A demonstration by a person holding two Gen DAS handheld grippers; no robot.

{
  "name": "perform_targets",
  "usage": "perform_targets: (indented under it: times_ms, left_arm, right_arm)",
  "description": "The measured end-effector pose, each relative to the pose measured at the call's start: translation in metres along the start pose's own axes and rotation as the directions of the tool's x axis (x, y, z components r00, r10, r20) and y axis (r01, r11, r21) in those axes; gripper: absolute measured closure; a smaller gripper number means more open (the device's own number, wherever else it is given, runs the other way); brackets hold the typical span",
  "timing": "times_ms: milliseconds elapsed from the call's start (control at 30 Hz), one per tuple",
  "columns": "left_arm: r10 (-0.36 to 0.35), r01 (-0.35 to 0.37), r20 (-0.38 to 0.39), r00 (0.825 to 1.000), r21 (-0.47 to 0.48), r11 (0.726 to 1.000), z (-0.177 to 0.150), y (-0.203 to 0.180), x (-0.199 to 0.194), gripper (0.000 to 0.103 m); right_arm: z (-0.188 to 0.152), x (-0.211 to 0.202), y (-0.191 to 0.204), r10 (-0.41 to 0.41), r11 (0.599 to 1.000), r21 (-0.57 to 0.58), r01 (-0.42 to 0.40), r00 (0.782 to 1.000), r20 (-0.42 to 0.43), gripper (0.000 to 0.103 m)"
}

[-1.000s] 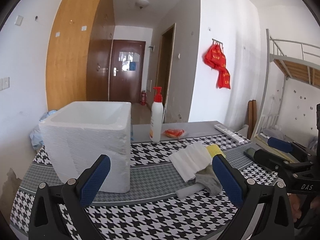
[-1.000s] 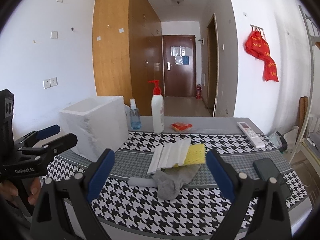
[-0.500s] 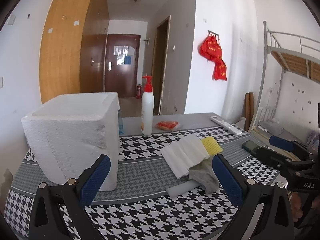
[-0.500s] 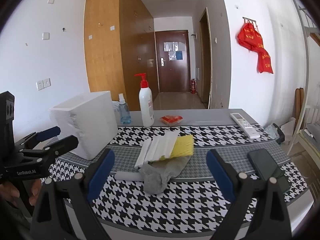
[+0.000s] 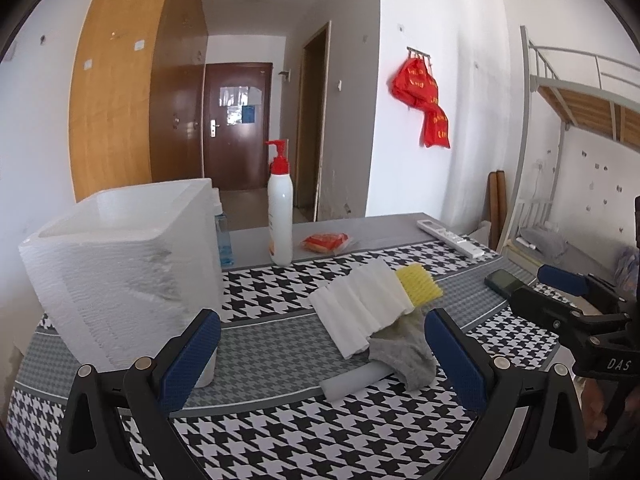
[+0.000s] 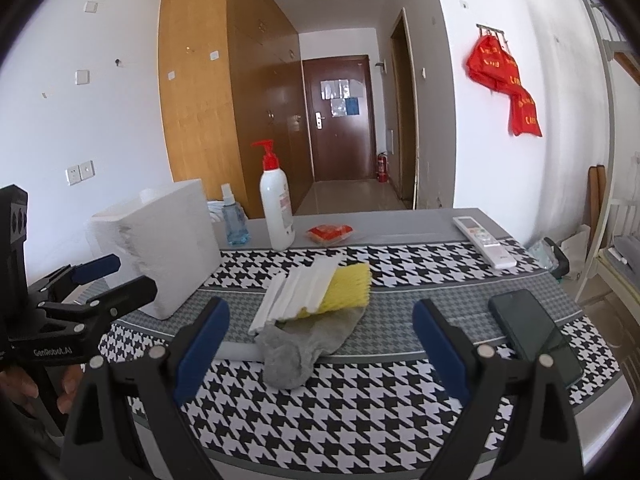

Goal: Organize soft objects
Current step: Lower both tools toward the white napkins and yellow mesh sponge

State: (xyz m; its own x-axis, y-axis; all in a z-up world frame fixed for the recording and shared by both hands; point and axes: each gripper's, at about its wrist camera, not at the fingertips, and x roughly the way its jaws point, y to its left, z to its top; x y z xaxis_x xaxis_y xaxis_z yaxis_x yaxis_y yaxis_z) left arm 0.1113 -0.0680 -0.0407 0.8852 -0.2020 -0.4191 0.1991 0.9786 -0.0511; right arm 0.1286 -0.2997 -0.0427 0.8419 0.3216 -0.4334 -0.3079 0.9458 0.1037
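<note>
A pile of soft things lies mid-table: a ribbed white foam sheet (image 5: 362, 304) (image 6: 298, 290), a yellow sponge (image 5: 418, 283) (image 6: 347, 289), a grey sock (image 5: 408, 350) (image 6: 294, 350) and a white foam tube (image 5: 352, 380) (image 6: 236, 350) partly under the sock. A white foam box (image 5: 120, 264) (image 6: 156, 244) stands at the left. My left gripper (image 5: 322, 354) is open and empty, above the table before the pile. My right gripper (image 6: 320, 348) is open and empty, in front of the sock.
A houndstooth cloth (image 5: 280, 432) covers the table. At the back stand a pump bottle (image 6: 277, 204), a small blue spray bottle (image 6: 234, 224) and a red packet (image 6: 330, 233). A remote (image 6: 484, 242) and a dark phone (image 6: 534, 332) lie at the right.
Both grippers have drifted slightly, so the box and pile shift leftward in the views. Both stay open and empty. Nothing on the table has moved.
</note>
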Motion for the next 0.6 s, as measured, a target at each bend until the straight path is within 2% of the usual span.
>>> perform_targets:
  times_ms: [400,500,600]
  left_arm:
    - [0.004,-0.003,-0.066,0.998,0.026,1.0,0.004,-0.012,0.029,0.001]
    - [0.038,-0.034,-0.067,0.997,0.052,0.998,0.009,-0.018,0.036,0.001]
    - [0.036,-0.033,-0.079,0.996,0.04,0.999,0.011,-0.018,0.043,0.001]
  right_arm:
    - [0.003,0.024,-0.014,0.012,1.0,0.015,-0.011,0.999,-0.045,0.008]
    - [0.004,0.03,-0.017,0.008,1.0,0.017,-0.007,0.998,-0.057,0.008]
    - [0.006,0.034,-0.021,0.008,1.0,0.019,-0.007,0.997,-0.071,0.008]
